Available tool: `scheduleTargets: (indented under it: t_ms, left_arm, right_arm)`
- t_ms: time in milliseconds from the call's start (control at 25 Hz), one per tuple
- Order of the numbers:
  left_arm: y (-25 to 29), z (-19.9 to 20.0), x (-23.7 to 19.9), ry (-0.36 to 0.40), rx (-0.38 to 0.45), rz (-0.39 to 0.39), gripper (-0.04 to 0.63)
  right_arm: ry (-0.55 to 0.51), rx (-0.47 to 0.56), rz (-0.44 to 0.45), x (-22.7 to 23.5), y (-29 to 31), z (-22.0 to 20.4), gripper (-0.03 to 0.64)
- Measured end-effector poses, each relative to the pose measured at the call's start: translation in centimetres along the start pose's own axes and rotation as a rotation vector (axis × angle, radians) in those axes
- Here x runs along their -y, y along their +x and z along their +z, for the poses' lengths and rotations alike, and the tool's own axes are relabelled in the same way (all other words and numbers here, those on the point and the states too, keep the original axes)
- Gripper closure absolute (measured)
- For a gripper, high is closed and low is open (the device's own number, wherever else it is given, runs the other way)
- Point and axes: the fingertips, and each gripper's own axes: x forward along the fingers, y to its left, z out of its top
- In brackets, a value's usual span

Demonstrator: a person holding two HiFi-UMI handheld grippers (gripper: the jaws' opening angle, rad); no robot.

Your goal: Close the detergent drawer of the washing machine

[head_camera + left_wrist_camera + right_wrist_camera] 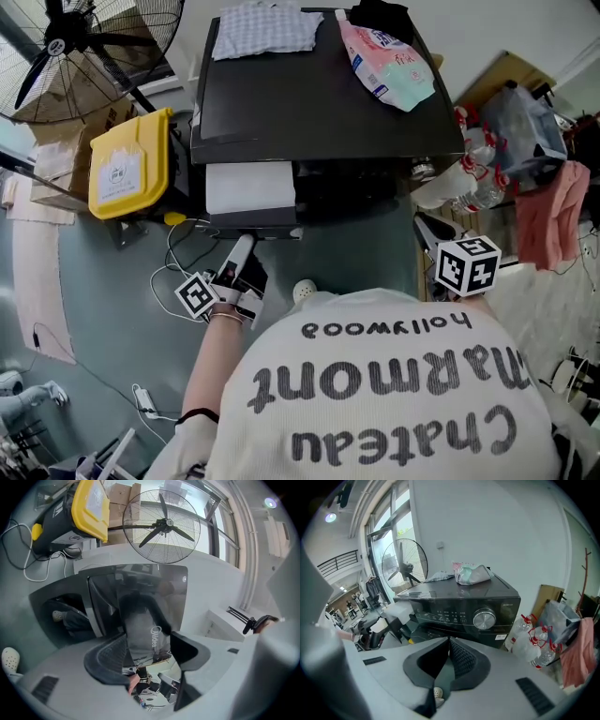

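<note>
The task is judged barely begun: the drawer [249, 187] is seen pulled well out of the front of the washing machine [319, 103], its white tray exposed, and the whole push home is left to be done. The left gripper [240, 251] is held level just before the drawer's front, which lies at its 12 o'clock. Its jaws are spread with nothing pinched, and contact with the front cannot be confirmed. The right gripper [449, 643] is kept well apart at 3 o'clock, with its jaws pressed together on nothing.

The machine is a boxy black cabinet with a smooth top. The drawer front is glossy and dark enough to mirror the room. A soft plastic pouch [389, 61] and a checked cloth [267, 28] are laid on top.
</note>
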Motion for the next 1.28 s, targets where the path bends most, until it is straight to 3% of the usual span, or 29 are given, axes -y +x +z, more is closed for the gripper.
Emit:
scheduleTargets:
  t_ms: [1280]
  left_arm:
    - [3.0, 2.3, -0.2, -0.016, 0.000, 0.004, 0.310]
  right_arm:
    - [0.053, 0.011, -0.047, 0.3, -0.2, -0.9, 0.586]
